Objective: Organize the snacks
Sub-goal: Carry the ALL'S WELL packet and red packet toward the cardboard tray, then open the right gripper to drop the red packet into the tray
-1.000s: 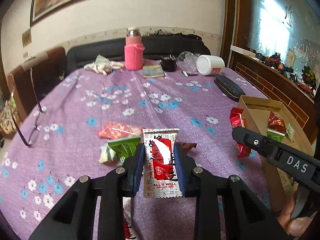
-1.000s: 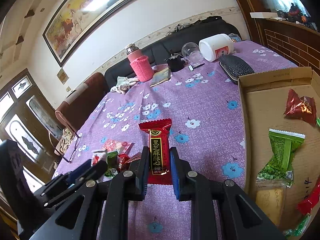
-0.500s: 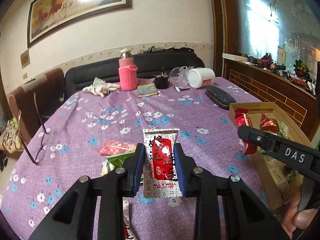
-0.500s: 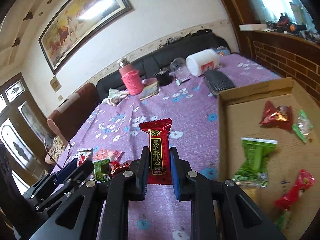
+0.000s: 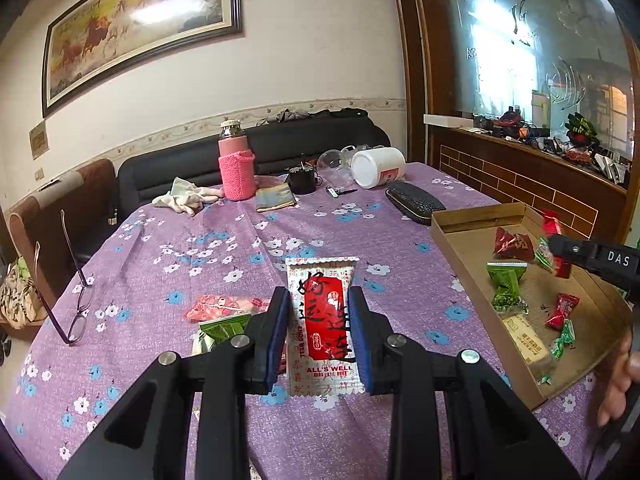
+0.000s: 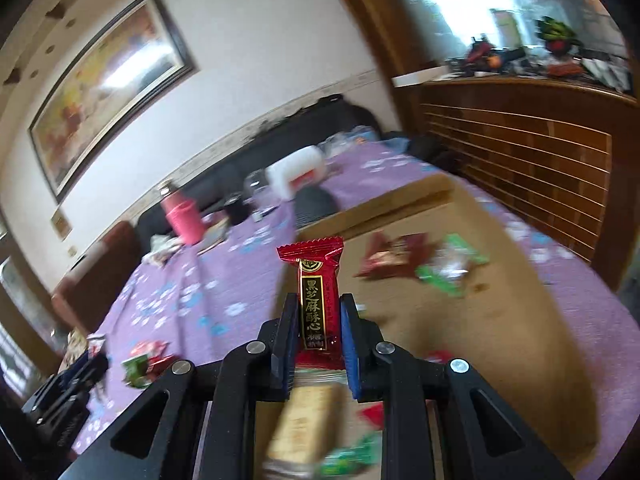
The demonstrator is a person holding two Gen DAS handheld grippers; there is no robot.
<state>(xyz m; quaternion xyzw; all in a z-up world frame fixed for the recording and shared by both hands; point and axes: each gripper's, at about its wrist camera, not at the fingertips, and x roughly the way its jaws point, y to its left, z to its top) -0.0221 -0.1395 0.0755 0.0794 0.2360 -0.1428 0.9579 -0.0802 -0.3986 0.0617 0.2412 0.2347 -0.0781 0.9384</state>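
My left gripper [image 5: 319,300] is shut on a white and red snack packet [image 5: 322,316], held upright above the purple flowered tablecloth [image 5: 240,248]. My right gripper [image 6: 319,306] is shut on a slim dark red candy bar [image 6: 316,292] and hangs over the shallow cardboard box [image 6: 500,320]; that box [image 5: 472,240] lies at the table's right edge with several red and green sweets inside. In the left wrist view the right gripper's black body [image 5: 596,258] reaches over the box. A pink packet [image 5: 222,306] and a green packet [image 5: 224,326] lie loose on the cloth left of my left gripper.
At the table's far end stand a pink flask [image 5: 236,168], a white jar on its side [image 5: 378,166], a black cup [image 5: 303,178], a dark case [image 5: 414,202] and a rag [image 5: 184,200]. Eyeglasses [image 5: 76,280] lie at the left edge. A brick-pattern wooden ledge [image 5: 520,176] runs along the right.
The right gripper has swung right with its red bar, from above the cloth to above the cardboard box. The left gripper has lifted slightly and drifted, still holding its packet.
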